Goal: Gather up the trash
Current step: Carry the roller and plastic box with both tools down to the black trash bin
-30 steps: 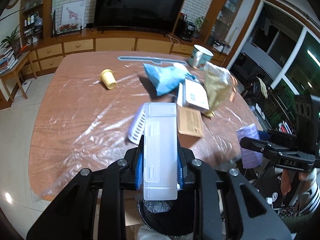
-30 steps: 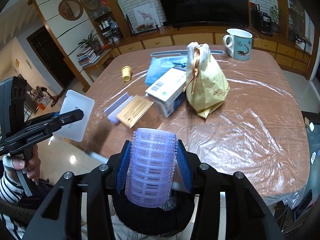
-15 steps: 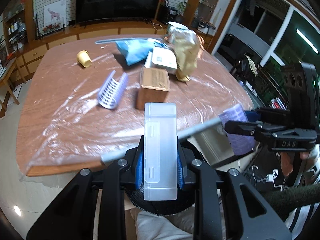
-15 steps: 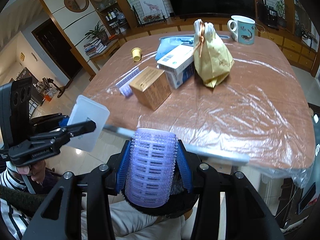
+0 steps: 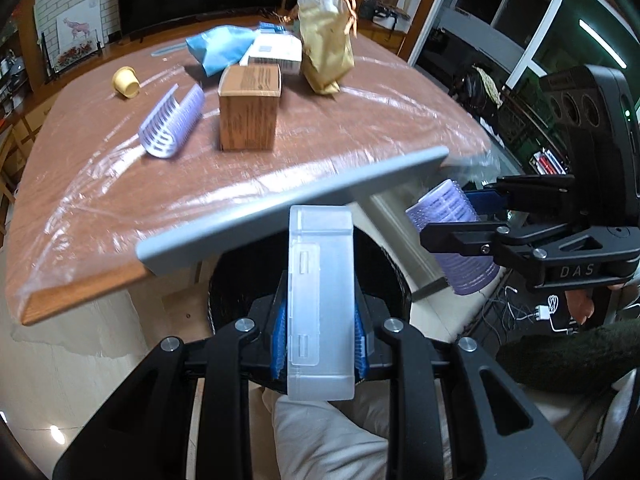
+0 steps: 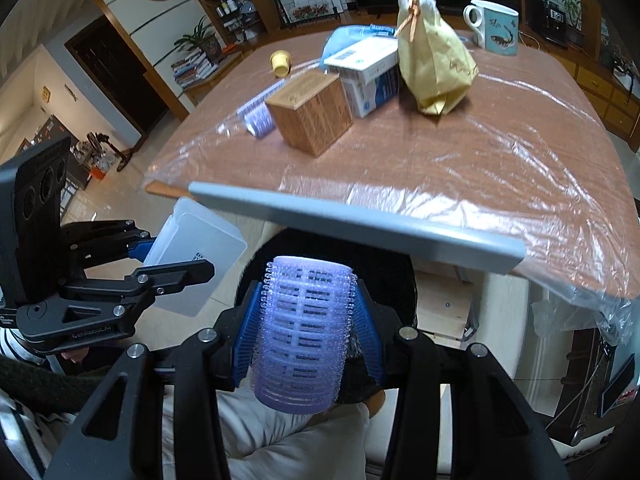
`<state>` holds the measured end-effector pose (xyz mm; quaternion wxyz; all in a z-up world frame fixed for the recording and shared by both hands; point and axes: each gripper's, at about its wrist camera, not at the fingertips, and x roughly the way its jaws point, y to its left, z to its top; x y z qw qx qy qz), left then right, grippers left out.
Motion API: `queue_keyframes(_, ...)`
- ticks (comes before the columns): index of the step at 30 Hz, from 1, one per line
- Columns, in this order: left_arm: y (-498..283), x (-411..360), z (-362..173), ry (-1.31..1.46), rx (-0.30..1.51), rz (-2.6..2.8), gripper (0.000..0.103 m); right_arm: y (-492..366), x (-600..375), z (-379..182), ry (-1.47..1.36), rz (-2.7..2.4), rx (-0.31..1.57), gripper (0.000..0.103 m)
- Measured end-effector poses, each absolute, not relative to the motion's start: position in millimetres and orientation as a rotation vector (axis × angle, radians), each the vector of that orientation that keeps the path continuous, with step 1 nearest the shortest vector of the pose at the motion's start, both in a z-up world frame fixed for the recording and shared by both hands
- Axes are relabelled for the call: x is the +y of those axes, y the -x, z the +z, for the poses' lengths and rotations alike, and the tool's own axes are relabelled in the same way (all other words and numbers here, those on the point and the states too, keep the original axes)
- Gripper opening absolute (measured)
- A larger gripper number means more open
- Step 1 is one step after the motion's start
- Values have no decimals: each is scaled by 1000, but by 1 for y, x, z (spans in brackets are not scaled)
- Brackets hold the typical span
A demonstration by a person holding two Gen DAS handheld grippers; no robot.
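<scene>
step in hand, by judgement: carrying two collected items to a black bin [image 5: 308, 264] at lower centre of both views, below the near edge of the bench [image 5: 80, 208]. left gripper [image 5: 320, 336] clenched on a clear plastic case [image 5: 321, 300]; right gripper [image 6: 306, 332] clenched on a purple hair roller [image 6: 306, 328]. both items poised over the bin's dark opening, just under a grey bar [image 6: 356, 224] crossing mid-frame. bar's purpose not determinable; possibly the raised lid.

next move, by judgement: calls for lowering each item past the bar, centring over the opening, then releasing the jaws so both drop clear of the rim.

case: translucent, flat, rectangular, hinged tabs visible, seemingly empty. roller: cylindrical, bristled, slotted, upright between blue pads.

remaining on bench, upper half of frame: split purple roller [image 5: 172, 124], wooden box [image 5: 249, 108], yellow cap [image 5: 126, 82], white carton [image 6: 366, 70], blue pouch [image 5: 218, 48], tan tied bag [image 6: 434, 64], mug [image 6: 494, 26]. which of these count as trash: not determinable.
</scene>
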<state>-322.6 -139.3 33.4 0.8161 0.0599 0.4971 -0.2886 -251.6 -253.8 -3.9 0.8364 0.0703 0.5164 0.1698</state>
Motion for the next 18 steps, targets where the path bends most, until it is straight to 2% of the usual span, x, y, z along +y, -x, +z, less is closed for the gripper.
queue_keyframes(18, 323, -144, -19, -153, 1172, -571, 28, 238, -247, -62, -143, 359, 1203, 44)
